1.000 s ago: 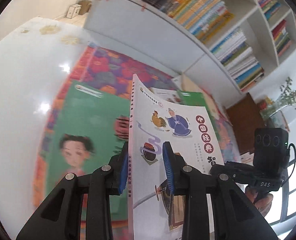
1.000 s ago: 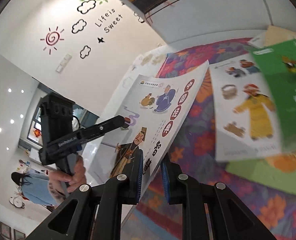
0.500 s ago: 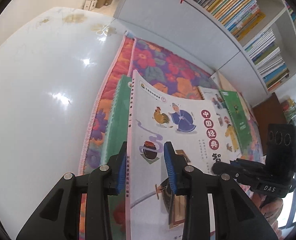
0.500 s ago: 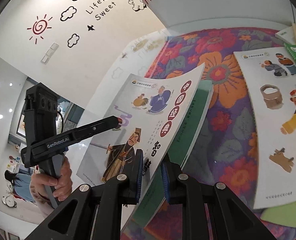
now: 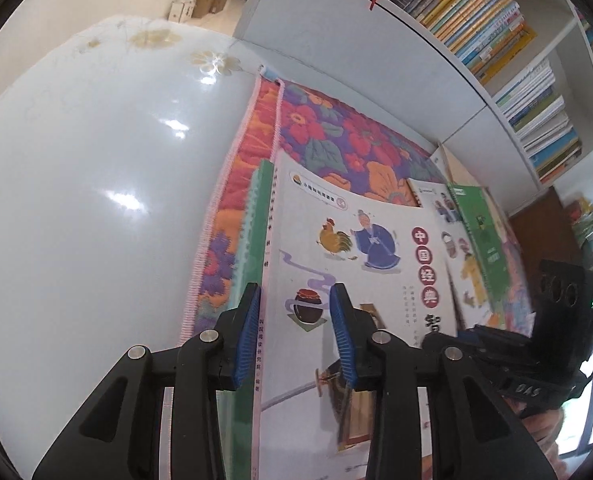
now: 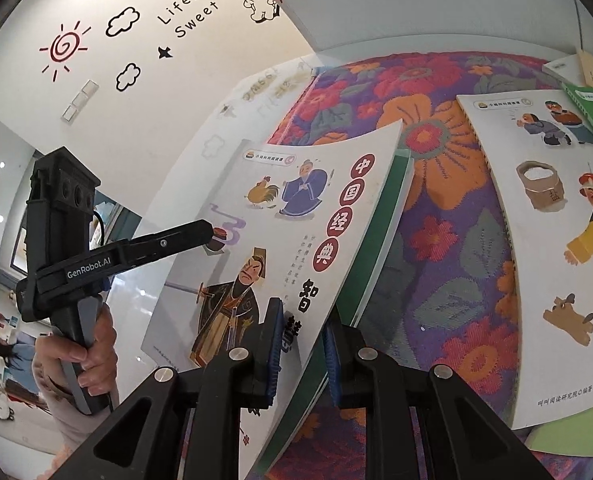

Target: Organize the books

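A white picture book [image 5: 360, 248] with a rooster and a blue-robed man on its cover is held by both grippers just above a green book [image 5: 252, 216] on the flowered cloth [image 5: 336, 132]. My left gripper [image 5: 294, 336] is shut on the white book's spine edge. My right gripper [image 6: 302, 356] is shut on its opposite edge [image 6: 296, 240]. The green book [image 6: 376, 248] lies right beneath it.
More books lie to the right on the cloth: a white one with a yellow-robed figure [image 6: 544, 240] and a green one [image 5: 480, 228]. A white bookcase [image 5: 516, 52] full of books stands behind. The glossy white table [image 5: 76, 180] extends to the left.
Both grippers have carried the white book left and down over the green book. It now lies nearly flat and covers most of the green cover.
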`<action>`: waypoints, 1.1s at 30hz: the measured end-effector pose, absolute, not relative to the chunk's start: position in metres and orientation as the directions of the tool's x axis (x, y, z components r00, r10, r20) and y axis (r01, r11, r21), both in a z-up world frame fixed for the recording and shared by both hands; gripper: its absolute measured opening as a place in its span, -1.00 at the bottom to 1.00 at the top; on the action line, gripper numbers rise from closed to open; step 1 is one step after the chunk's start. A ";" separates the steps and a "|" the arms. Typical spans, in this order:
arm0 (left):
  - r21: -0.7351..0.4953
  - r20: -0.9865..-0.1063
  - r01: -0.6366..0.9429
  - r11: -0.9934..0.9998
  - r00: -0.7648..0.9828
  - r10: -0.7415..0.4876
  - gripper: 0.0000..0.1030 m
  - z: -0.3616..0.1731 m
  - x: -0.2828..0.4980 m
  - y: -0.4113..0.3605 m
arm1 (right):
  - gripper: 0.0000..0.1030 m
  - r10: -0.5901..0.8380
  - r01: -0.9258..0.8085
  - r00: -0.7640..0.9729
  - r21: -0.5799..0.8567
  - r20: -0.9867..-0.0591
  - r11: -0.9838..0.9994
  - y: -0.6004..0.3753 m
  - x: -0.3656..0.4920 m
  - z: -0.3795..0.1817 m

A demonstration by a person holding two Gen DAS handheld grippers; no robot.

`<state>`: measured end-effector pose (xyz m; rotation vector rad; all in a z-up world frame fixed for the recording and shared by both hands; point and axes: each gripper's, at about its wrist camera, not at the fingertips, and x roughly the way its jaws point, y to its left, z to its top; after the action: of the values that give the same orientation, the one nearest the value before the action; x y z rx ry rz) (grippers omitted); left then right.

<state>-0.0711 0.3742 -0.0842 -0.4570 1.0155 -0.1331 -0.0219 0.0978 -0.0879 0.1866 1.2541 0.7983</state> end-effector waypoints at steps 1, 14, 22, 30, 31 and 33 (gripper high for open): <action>-0.414 -0.791 -0.100 0.905 0.531 -0.303 -0.36 -0.083 -0.072 0.374 | -0.63 0.630 -0.432 0.085 0.541 -0.772 0.721 0.098 -0.021 -0.088; -0.413 -0.797 -0.150 0.898 0.536 -0.277 -0.35 -0.085 -0.076 0.384 | -0.56 0.610 -0.470 0.088 0.507 -0.788 0.723 0.108 -0.019 -0.088; -0.360 -0.814 -0.198 0.912 0.545 -0.204 -0.33 -0.069 -0.084 0.385 | -0.46 0.549 -0.492 0.085 0.444 -0.831 0.749 0.120 -0.023 -0.083; -0.339 -0.813 -0.209 0.917 0.556 -0.174 -0.33 -0.051 -0.101 0.377 | -0.46 0.503 -0.425 0.113 0.416 -0.857 0.804 0.102 -0.020 -0.082; -0.338 -0.813 -0.209 0.918 0.556 -0.172 -0.33 -0.049 -0.102 0.375 | -0.46 0.494 -0.416 0.121 0.407 -0.861 0.813 0.097 -0.019 -0.082; -0.325 -0.816 -0.213 0.921 0.556 -0.159 -0.33 -0.045 -0.105 0.371 | -0.46 0.490 -0.399 0.117 0.411 -0.864 0.820 0.087 -0.020 -0.083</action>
<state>-0.1052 0.3708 -0.0453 -0.4153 0.9880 0.0331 -0.0195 0.0869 -0.0834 0.0835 1.2996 0.6516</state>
